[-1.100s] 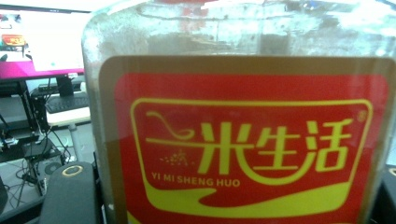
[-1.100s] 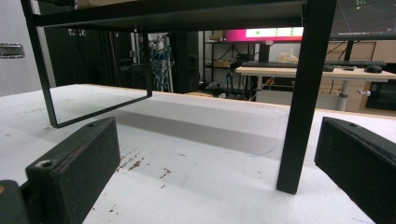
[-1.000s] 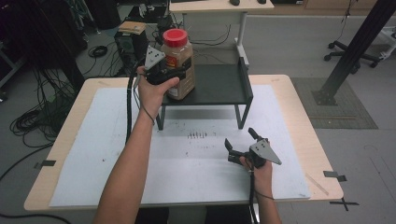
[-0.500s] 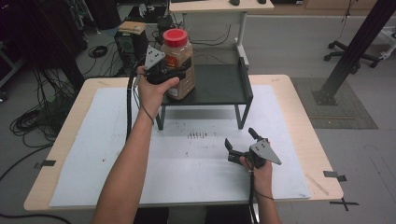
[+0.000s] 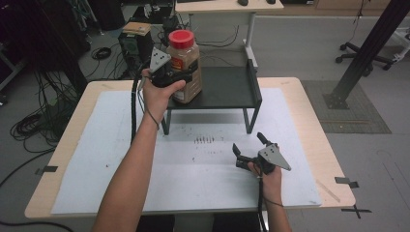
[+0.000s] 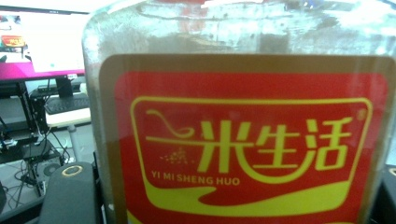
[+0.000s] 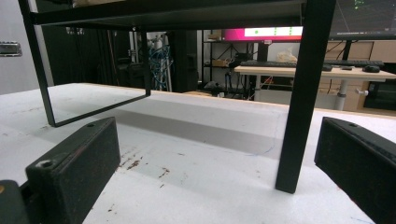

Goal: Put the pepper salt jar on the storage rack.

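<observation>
A clear jar with a red lid and a red-and-yellow label is at the left end of the black shelf. Its base is at the shelf top. My left gripper is shut on the jar's body from the left side, and the jar nearly covers the left gripper view. My right gripper rests low on the white mat in front of the shelf, open, with nothing between its jaws. In the right gripper view it looks under the shelf past a black leg.
A white mat covers the wooden table, with small dark marks at its centre. Cables lie on the floor to the left. A desk stands behind the table and a black post at the right.
</observation>
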